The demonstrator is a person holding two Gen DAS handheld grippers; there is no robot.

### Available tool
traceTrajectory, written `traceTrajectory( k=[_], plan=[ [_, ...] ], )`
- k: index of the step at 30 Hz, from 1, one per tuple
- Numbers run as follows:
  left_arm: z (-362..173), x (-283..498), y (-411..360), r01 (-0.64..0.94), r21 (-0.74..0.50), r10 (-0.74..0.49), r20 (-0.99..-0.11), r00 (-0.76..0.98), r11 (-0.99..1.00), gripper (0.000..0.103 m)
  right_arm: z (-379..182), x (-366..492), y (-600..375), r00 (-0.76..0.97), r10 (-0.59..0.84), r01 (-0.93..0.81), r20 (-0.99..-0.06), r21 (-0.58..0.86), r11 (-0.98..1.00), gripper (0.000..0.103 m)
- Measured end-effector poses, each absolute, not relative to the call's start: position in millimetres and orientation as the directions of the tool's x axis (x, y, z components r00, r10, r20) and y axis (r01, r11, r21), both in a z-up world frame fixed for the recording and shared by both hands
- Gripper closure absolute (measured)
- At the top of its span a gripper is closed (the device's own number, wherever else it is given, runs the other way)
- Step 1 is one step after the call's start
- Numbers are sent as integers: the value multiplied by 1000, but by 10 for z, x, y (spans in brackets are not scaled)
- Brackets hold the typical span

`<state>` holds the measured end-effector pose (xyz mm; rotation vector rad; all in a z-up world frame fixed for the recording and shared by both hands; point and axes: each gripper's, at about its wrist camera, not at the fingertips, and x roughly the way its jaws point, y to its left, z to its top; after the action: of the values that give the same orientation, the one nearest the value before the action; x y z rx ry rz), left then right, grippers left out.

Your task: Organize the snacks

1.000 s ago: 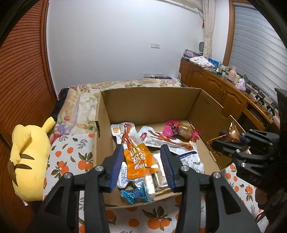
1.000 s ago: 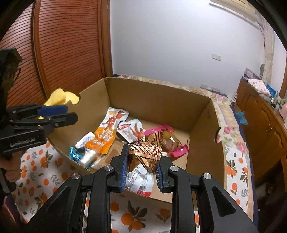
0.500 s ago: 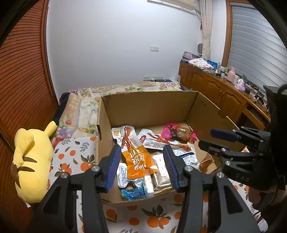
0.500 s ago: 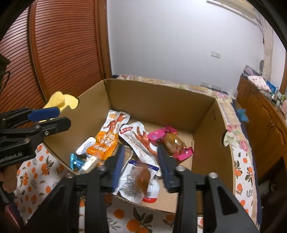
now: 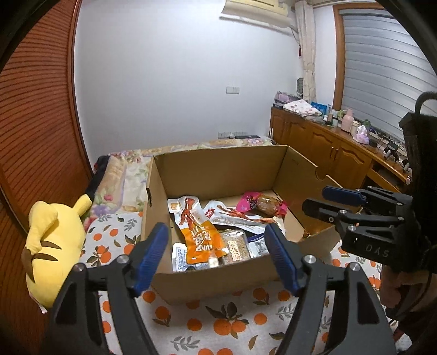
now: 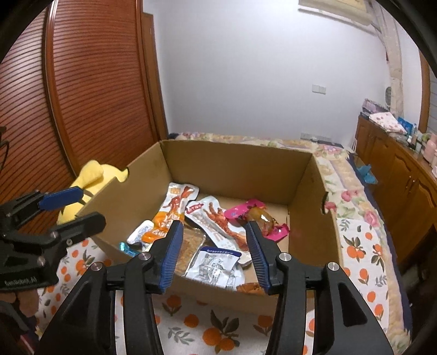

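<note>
Right wrist alone shows the copper snack packet (image 6: 250, 288) inside the box (image 6: 235, 169).

- yellow plush toy (image 5: 52, 245) lying at about 9 o'clock on the orange-print bedspread (image 5: 218, 322)
- ribbed wooden sliding doors (image 6: 90, 90) run up the 10 o'clock side
- wooden cabinets (image 5: 322, 147) at 3 o'clock, top cluttered with bottles and folded cloth
- air conditioner (image 5: 256, 11) up at 12
- slatted blind (image 5: 382, 68) around 2
</note>
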<state>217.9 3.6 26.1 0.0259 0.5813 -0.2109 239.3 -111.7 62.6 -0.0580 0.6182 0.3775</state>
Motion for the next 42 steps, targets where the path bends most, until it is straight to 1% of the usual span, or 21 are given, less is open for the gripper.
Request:
traceTrajectory(
  k=[4,6,8,12,15,18,24,28,36,42],
  plan=[
    [232,2096,-15,195,-23,-176,-538,824,981,28,631,2259,-1161,765,326,-353,-556,63,934,49],
    [214,2056,-27,190,-24,-173,-530,830,982,26,612,2189,-1187,777,311,-335,-548,58,940,46],
    [194,2013,-46,182,-12,-162,-520,838,983,22,593,2127,-1196,790,295,-325,-538,40,945,43],
    [166,1941,-85,180,-1,-155,-511,846,984,12,570,2018,-1258,807,277,-306,-521,32,952,34],
    [161,1863,-91,158,3,-136,-489,862,987,9,559,1935,-1312,820,268,-290,-506,38,956,27],
    [187,1784,-80,144,-7,-131,-466,875,990,8,560,1869,-1358,822,270,-282,-501,54,958,23],
    [251,1645,-88,142,-16,-133,-454,881,990,8,619,1656,-1382,849,252,-267,-465,34,963,21],
    [277,1526,-112,139,0,-125,-440,889,990,8,638,1543,-1404,854,253,-265,-455,40,964,21],
    [344,1221,-127,116,20,-97,-428,898,993,8,720,1197,-1460,879,229,-248,-418,9,969,21],
    [383,1014,-111,84,29,-64,-419,906,996,8,772,1005,-1521,889,219,-232,-402,17,973,20]
  ],
)
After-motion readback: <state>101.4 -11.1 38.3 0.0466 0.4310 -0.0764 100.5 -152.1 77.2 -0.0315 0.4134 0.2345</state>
